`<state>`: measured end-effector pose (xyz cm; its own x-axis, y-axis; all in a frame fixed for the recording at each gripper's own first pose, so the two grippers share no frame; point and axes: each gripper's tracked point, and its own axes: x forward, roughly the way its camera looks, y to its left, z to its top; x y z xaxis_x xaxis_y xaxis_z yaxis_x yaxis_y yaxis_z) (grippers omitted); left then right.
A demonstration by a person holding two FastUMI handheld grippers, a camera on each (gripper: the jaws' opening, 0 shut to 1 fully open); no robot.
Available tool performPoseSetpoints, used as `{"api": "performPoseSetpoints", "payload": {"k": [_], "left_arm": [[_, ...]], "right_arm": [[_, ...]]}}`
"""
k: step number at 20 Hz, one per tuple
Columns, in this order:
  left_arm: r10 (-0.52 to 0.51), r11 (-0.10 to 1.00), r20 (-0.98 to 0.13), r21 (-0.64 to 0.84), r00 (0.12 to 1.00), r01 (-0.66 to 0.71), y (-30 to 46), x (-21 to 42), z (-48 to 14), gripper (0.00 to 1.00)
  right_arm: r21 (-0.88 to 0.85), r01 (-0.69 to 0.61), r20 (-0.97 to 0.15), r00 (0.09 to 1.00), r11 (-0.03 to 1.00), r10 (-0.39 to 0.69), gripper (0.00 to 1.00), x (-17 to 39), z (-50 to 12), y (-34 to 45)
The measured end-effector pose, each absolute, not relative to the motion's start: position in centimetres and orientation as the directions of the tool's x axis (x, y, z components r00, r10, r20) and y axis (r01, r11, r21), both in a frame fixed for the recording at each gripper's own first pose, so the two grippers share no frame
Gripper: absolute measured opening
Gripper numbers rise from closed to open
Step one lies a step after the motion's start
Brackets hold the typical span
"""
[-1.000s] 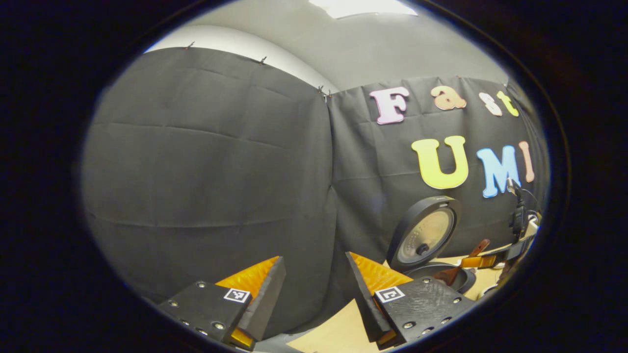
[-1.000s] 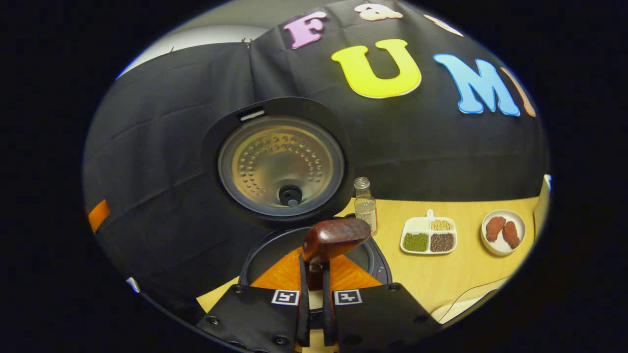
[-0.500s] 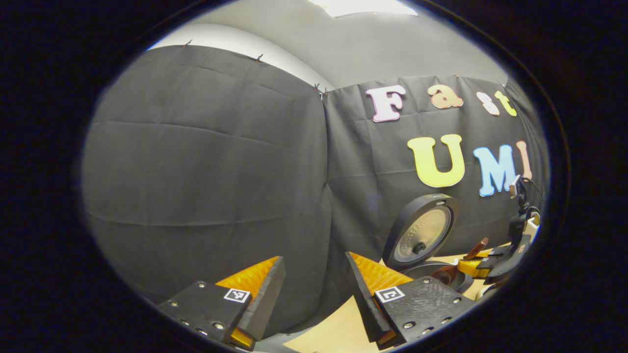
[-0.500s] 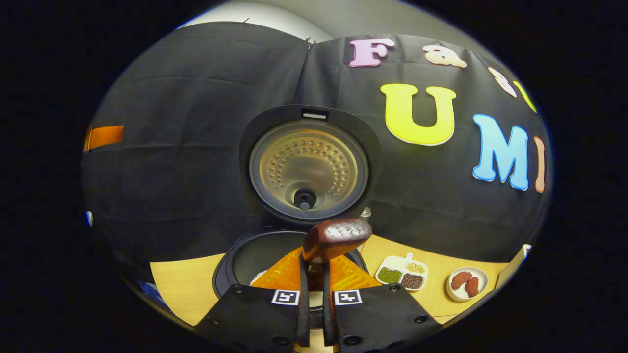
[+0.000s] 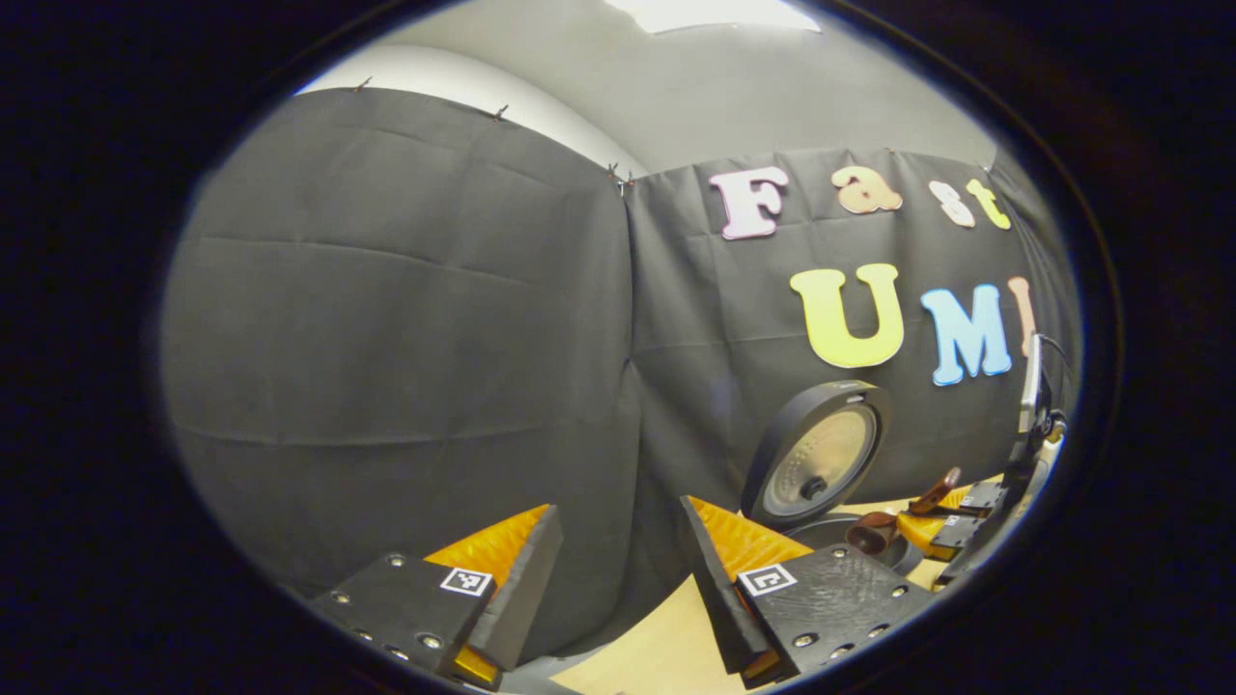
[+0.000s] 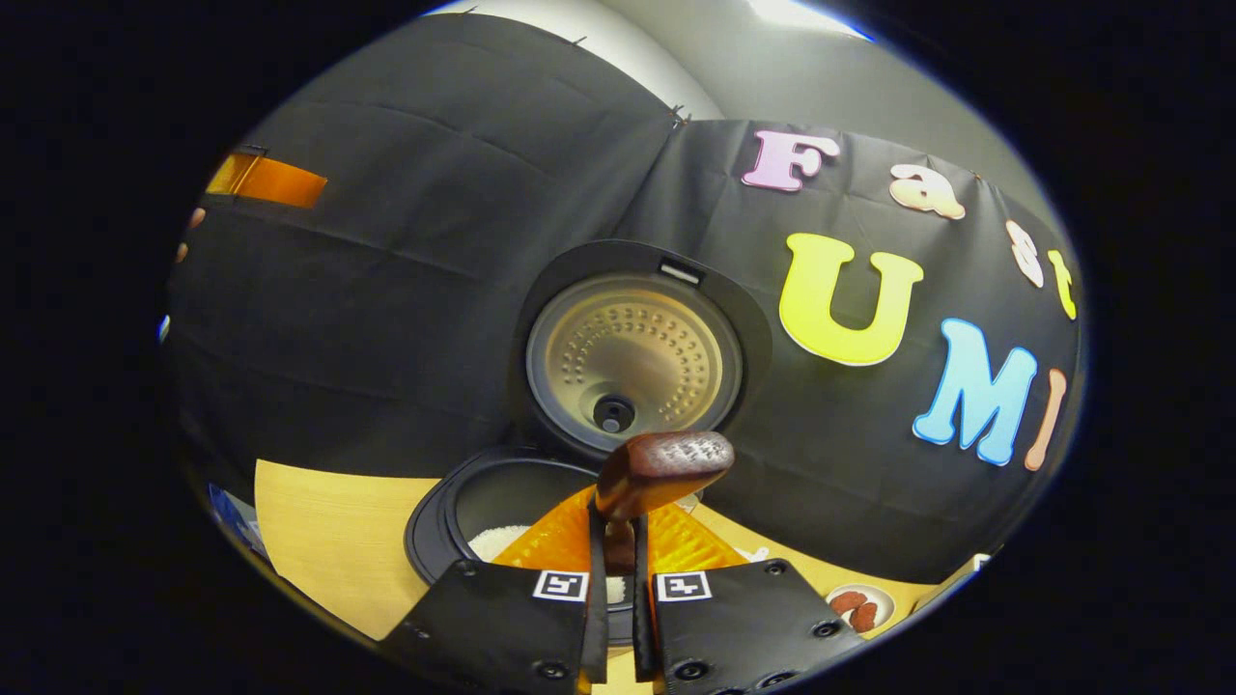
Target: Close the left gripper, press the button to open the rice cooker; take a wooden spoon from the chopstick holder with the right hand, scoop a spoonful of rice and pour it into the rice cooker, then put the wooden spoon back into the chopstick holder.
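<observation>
Spoon (image 6: pixel 662 465) sat clamped at its handle in R gripper (image 6: pixel 618 569), bowl tilted over the open cooker (image 6: pixel 488 497), lid (image 6: pixel 634 359) up, white rice visible in the pot. L gripper (image 5: pixel 618 569) was parked off to the side, jaws apart, holding nothing. Judgement: wood spoon is light, stiff, bit slick; grip low on handle looked adequate, chance it could rotate w/ a weak pinch.

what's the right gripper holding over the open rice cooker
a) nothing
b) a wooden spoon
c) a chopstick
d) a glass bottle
b: in the right gripper view the right gripper is shut on the wooden spoon, its bowl above the open rice cooker, which has white rice inside.
</observation>
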<state>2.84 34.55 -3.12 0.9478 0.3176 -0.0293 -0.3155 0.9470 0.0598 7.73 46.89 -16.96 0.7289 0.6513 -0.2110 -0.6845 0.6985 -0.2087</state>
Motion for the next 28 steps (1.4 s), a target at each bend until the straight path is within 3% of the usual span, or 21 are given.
{"api": "performPoseSetpoints", "payload": {"k": [1, 3, 15, 22, 28], "left_arm": [[0.312, 0.949, -0.025, 0.059, 0.95, -0.31, 34.4, 2.9, -2.9, 0.75], [0.304, 0.951, -0.019, 0.059, 0.953, -0.302, 34.0, 3.1, -2.7, 0.75], [0.217, 0.976, 0.004, 0.034, 0.976, -0.217, 29.2, 5.2, -1.3, 0.77], [0.132, 0.991, 0.015, 0.021, 0.991, -0.132, 23.7, 5.6, -0.6, 0.77], [0.082, 0.997, 0.014, 0.01, 0.997, -0.082, 20.0, 5.7, -0.2, 0.78]], "right_arm": [[-0.167, -0.689, -0.243, 0.722, 0.706, 0.647, 0.12, 7.7, -17.4, 46.6], [-0.068, -0.69, -0.282, 0.707, 0.721, 0.649, 0.09, 7.7, -17.4, 46.4], [0.403, -0.542, -0.262, 0.704, 0.737, 0.661, 0.12, 9.1, -11.9, 41.8], [0.535, -0.394, -0.236, 0.78, 0.748, 0.58, 0.12, 10.5, -10.5, 33.3], [0.54, -0.268, -0.269, 0.843, 0.798, 0.466, 0.12, 10.9, -10.9, 25.0]]}}
